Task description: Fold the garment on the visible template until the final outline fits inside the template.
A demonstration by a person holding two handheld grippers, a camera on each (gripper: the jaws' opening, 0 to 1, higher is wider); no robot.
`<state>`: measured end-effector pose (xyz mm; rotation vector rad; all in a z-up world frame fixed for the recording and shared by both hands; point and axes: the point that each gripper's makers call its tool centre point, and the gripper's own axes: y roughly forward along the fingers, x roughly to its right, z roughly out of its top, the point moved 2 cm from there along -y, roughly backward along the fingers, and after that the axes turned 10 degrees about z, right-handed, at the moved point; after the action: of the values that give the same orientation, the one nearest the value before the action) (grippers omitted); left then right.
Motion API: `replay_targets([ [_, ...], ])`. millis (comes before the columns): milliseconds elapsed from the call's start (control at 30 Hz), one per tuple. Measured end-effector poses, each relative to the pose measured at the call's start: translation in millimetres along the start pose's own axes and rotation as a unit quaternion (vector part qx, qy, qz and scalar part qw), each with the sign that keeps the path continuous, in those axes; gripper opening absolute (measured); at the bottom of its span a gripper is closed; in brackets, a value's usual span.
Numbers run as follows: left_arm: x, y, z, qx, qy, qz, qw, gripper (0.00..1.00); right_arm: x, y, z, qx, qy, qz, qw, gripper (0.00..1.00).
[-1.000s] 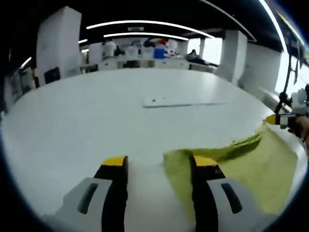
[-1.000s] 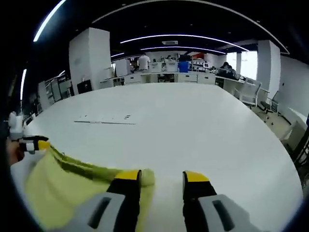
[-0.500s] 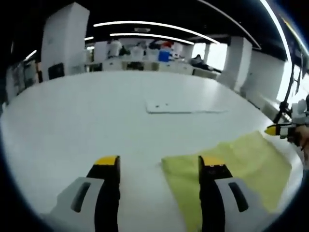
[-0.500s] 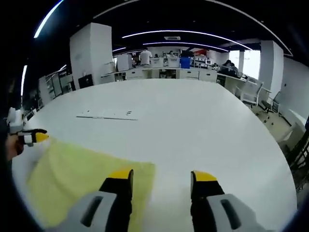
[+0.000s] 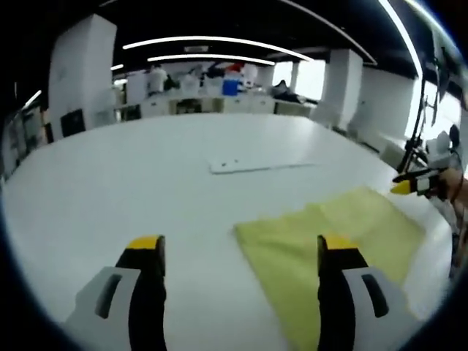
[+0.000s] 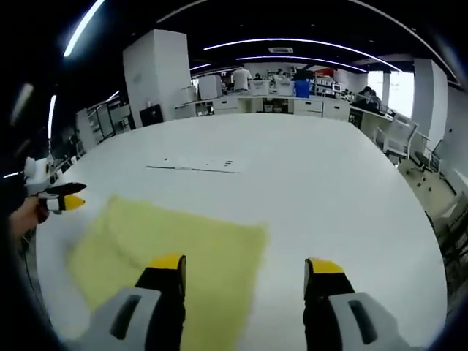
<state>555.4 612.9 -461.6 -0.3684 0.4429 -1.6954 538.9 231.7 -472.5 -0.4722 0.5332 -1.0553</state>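
— What do we see? A broad white desk point(image 5: 110, 190), and on it a yellow-green garment point(image 5: 329, 234) lying flat, a thin white template point(image 5: 256, 162) well beyond it.

— And our tools? We see the left gripper point(image 5: 241, 252) spread wide, holding nothing; the right gripper point(image 6: 245, 269) likewise agape, its left jaw over the cloth.

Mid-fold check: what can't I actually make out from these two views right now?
- Yellow garment: in the left gripper view its near edge is hidden behind the left gripper.
- Garment in the right gripper view: the near part is hidden behind the right gripper; layers are unclear.
- Flat template sheet: too faint and small to judge the garment's fit.
- Other gripper: blurred at the edge, so its jaws are unreadable.
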Motion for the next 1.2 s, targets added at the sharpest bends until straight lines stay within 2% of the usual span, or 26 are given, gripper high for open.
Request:
replay_targets([
  [233,3.5,-24,-15.7,-0.01,0.015,-0.024,0.9996,0.87,-15,-15,-9.9,-0.008,0.003,0.025,0.9997,0.66],
  [333,5.7,-31,-23.5,-0.022,0.015,-0.046,0.9986,0.86,-27,-24,-21.2,-0.014,0.005,0.049,0.9987,0.66],
  [467,11.3,-42,-26.2,-0.021,0.013,-0.064,0.9976,0.87,-36,-34,-36.1,-0.025,0.013,0.069,0.9972,0.68],
  [733,17.5,-61,-42.1,-0.031,0.035,-0.091,0.9947,0.82,-41,-50,-57.2,-0.054,0.002,0.083,0.9951,0.67],
  [933,20.4,-74,-61.4,-0.056,0.045,-0.117,0.9906,0.66,-41,-62,-76.4,-0.069,0.007,0.091,0.9934,0.56],
  [1100,19.2,-80,-72.2,-0.067,0.05,-0.124,0.9887,0.63,-39,-68,-87.0,-0.072,0.017,0.09,0.9932,0.51],
  [1200,21.7,-83,-77.9,-0.073,0.041,-0.132,0.9877,0.61,-40,-72,-92.0,-0.073,0.019,0.093,0.9928,0.44],
])
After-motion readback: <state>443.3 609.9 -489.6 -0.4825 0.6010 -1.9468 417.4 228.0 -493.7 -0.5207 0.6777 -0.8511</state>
